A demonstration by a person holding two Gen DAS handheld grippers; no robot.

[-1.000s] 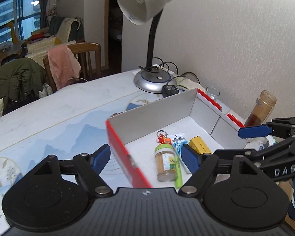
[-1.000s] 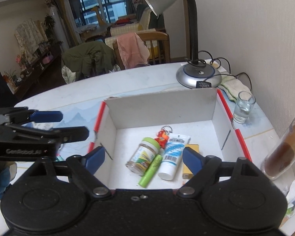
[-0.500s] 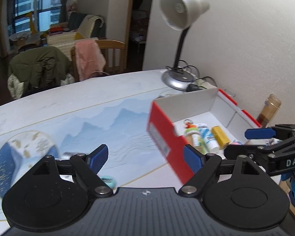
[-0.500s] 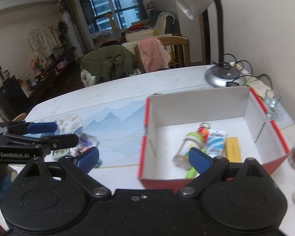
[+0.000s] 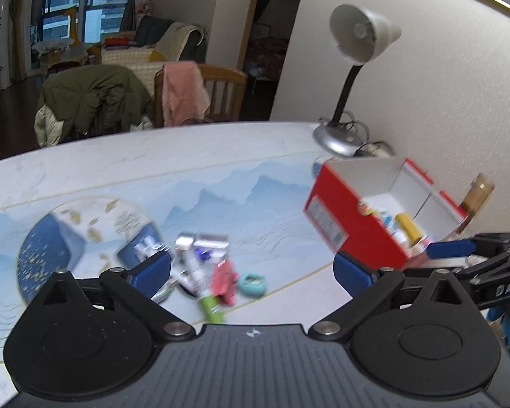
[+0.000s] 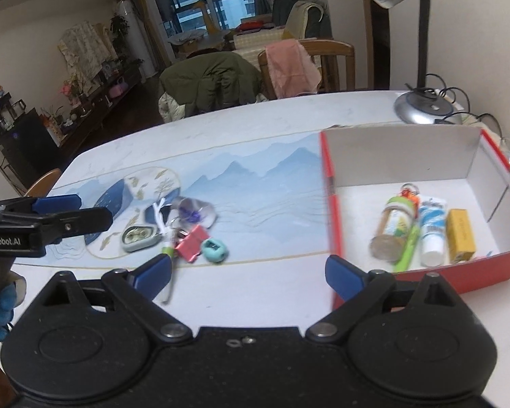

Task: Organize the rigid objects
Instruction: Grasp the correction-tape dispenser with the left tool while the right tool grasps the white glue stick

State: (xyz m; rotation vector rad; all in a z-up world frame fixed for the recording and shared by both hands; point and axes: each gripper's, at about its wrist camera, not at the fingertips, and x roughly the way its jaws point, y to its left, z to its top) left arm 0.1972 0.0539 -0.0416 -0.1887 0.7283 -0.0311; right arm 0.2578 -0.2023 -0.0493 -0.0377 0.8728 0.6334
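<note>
Here the left gripper (image 5: 251,272) hangs with fingers apart, empty, above a loose pile (image 6: 183,227) on the table (image 6: 255,129): tin, red clip, teal piece. The right gripper (image 6: 248,272) is likewise spread, empty. Farthest right, the box (image 6: 425,278) holds jar, tube and yellow carton.

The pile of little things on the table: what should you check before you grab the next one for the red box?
1. Left gripper open and holding nothing: ok.
2. Right gripper open and holding nothing: ok.
3. Loose pile reachable: red clip, teal piece and green-capped pen lie apart from the red box: ok.
4. Room left in the box beside the jar, white tube and yellow pack: ok.
5. Items in the pile separate enough for a clean grip: cannot tell, views blurred.
</note>
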